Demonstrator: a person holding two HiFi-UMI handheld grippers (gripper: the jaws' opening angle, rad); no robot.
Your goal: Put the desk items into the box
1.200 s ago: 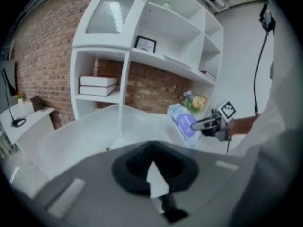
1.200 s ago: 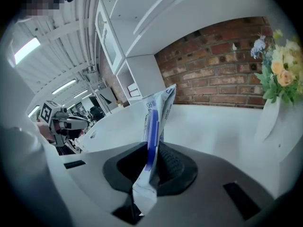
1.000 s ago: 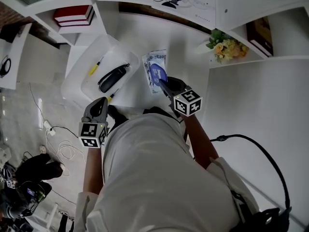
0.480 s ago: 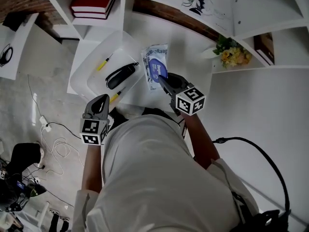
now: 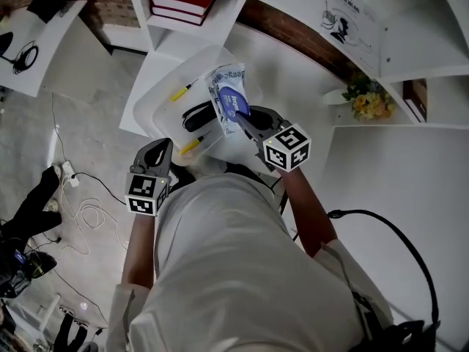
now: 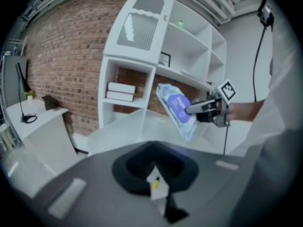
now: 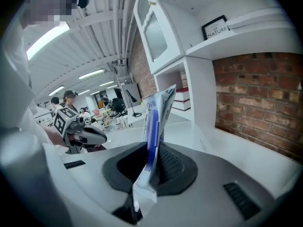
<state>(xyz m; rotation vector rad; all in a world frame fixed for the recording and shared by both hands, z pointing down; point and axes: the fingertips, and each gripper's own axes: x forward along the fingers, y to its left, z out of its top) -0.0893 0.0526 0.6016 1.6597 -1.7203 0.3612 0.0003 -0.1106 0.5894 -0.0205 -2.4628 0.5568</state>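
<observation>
We now hold the wipes pack up over the right side of the box, where a second ago it lay on the desk just beside it. Our right gripper, clamped on it, has swung left toward the box.

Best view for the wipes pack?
Left gripper view: the wipes pack shows its blue-labelled face, clamped in the right gripper. Head view: smaller, over the box. Right gripper view: edge-on between the jaws.
</observation>
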